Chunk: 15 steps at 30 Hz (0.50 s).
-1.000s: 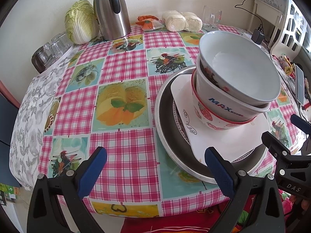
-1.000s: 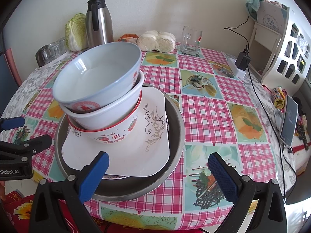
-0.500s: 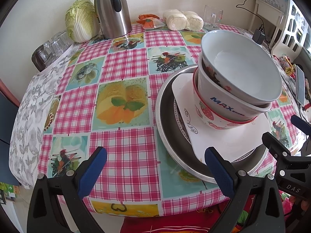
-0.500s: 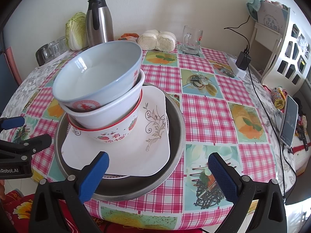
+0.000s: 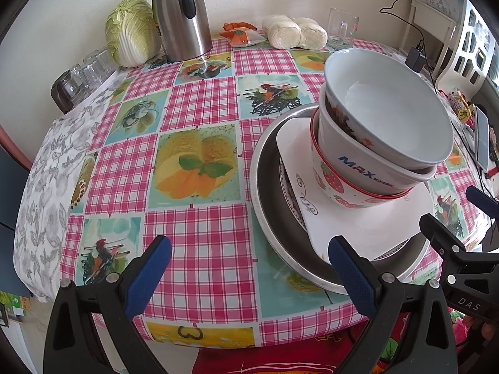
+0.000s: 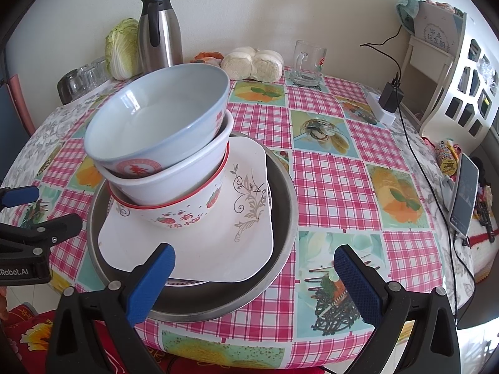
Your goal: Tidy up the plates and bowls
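Note:
Three nested bowls stand on a white square plate (image 6: 199, 243) (image 5: 368, 227) inside a round metal basin (image 6: 280, 237) (image 5: 265, 205). The top bowl (image 6: 156, 121) (image 5: 389, 115) is pale blue-white, the middle one (image 6: 174, 177) (image 5: 352, 162) white, the bottom one (image 6: 187, 215) (image 5: 333, 187) strawberry-patterned with a red rim. A patterned plate edge (image 5: 290, 196) shows under the square plate. My left gripper (image 5: 249, 268) is open and empty near the table's front edge, left of the basin. My right gripper (image 6: 254, 277) is open and empty over the basin's near rim.
At the back of the checked tablecloth (image 5: 193, 218) stand a steel thermos (image 5: 181, 15), a cabbage (image 5: 131, 43), glass jars (image 5: 81, 78), buns (image 6: 252, 62) and a glass mug (image 6: 307, 62). A phone (image 6: 464, 196) and charger cable (image 6: 408, 143) lie at the right edge.
Both grippers have drifted slightly; the stack sits a touch lower and nearer in the views. Nothing was taken hold of or let go.

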### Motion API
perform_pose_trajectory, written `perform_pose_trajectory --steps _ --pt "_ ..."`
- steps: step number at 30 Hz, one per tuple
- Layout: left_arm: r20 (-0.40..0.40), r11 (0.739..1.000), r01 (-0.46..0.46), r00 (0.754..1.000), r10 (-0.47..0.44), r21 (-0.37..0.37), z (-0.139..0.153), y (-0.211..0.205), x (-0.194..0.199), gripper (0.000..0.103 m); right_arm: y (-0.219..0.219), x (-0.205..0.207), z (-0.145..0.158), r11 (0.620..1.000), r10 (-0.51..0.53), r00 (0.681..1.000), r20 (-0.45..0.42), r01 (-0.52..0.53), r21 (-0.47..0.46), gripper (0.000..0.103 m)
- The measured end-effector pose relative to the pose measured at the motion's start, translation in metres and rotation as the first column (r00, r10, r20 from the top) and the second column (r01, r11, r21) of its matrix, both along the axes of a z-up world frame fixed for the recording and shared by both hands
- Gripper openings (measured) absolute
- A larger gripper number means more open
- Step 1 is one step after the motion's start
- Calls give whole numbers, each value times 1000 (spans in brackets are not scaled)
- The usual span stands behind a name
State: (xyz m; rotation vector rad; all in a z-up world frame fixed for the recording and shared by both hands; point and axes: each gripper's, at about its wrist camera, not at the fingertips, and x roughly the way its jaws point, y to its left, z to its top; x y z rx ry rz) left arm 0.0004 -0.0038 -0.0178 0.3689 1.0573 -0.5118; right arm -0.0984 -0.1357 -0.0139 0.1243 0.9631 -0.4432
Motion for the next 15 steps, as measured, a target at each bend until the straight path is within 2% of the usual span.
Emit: perform_pose_trajectory --steps 15 --pt "23 1000 6 1000 -6 -25 7 -1 -3 101 0 0 0 1000 2 1000 -1 -2 -1 103"
